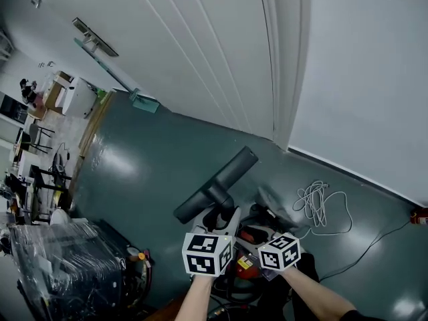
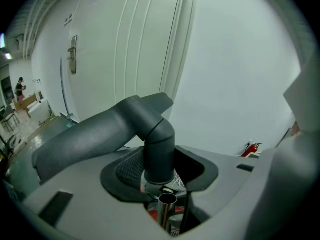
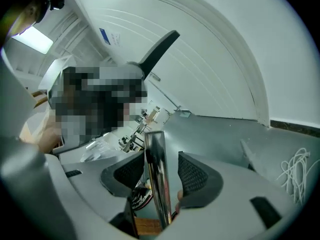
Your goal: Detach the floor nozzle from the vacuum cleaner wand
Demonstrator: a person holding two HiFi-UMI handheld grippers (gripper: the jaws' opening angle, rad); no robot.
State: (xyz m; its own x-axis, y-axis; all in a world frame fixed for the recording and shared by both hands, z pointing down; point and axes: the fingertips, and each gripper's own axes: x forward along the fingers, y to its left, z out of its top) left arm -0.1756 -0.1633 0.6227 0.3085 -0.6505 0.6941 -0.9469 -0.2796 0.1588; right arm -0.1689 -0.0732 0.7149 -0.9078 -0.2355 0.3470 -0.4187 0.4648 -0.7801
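The left gripper (image 2: 161,171) has its jaws closed on the round neck of the floor nozzle (image 1: 215,184), which is held tilted above the grey-green floor (image 1: 147,172) — clear of the chrome wand (image 3: 156,154), whose open end shows just beneath the neck. The right gripper (image 3: 160,176) has its jaws apart, the wand upright between them (close against one pad, a gap at the other).

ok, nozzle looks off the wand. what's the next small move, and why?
Probably swing the left gripper aside and lower the floor nozzle to the floor. Its neck, gripped there, already sits free of the wand's open end, and the right gripper's jaws stand apart around the wand, not pressing it.
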